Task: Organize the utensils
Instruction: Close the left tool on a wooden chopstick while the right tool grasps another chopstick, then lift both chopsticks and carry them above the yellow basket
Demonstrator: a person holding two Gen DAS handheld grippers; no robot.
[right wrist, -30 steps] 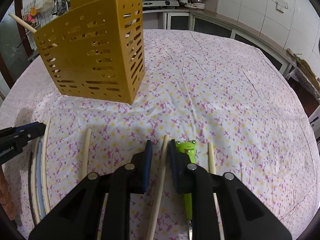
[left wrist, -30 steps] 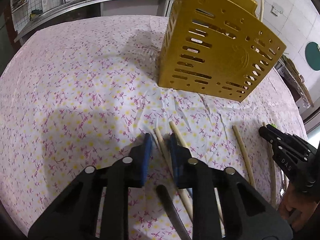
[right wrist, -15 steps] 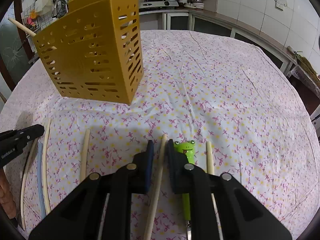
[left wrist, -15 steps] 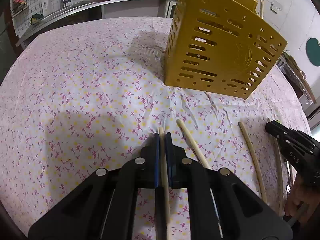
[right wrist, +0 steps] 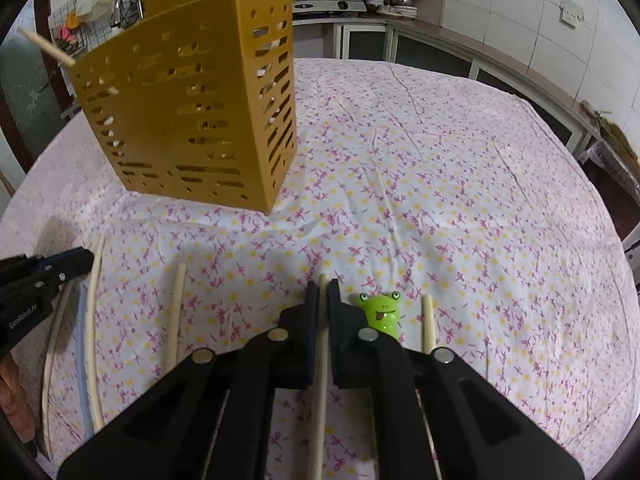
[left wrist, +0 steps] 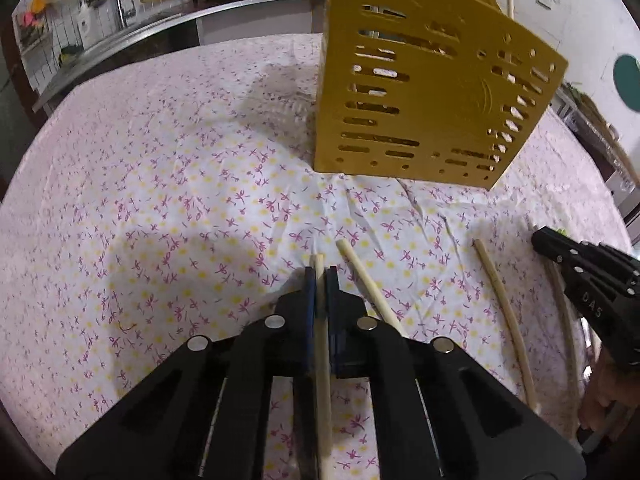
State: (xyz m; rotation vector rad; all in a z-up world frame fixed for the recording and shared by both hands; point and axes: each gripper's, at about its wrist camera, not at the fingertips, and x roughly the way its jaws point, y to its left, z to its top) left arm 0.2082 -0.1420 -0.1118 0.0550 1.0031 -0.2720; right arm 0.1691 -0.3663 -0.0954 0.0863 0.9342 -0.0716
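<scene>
Wooden chopsticks were the work in hand: your left tool (left wrist: 319, 280) was clamped on one chopstick (left wrist: 321, 344), and your right tool (right wrist: 322, 288) was clamped on another chopstick (right wrist: 319, 360). Each stick ran lengthwise between the pads, its long axis in line with the tool, its far end pointing away from you toward the yellow slotted holder (left wrist: 424, 92). That holder stood ahead of both tools, up and to the right of the left one, up and to the left of the right one, with neither clearly nearer. Loose chopsticks (left wrist: 502, 308) and a green frog-headed utensil (right wrist: 380, 312) lay flat on the table (left wrist: 168, 168), which was covered by a floral cloth. Behind it ran a kitchen counter (left wrist: 160, 24) and tiled walls.
</scene>
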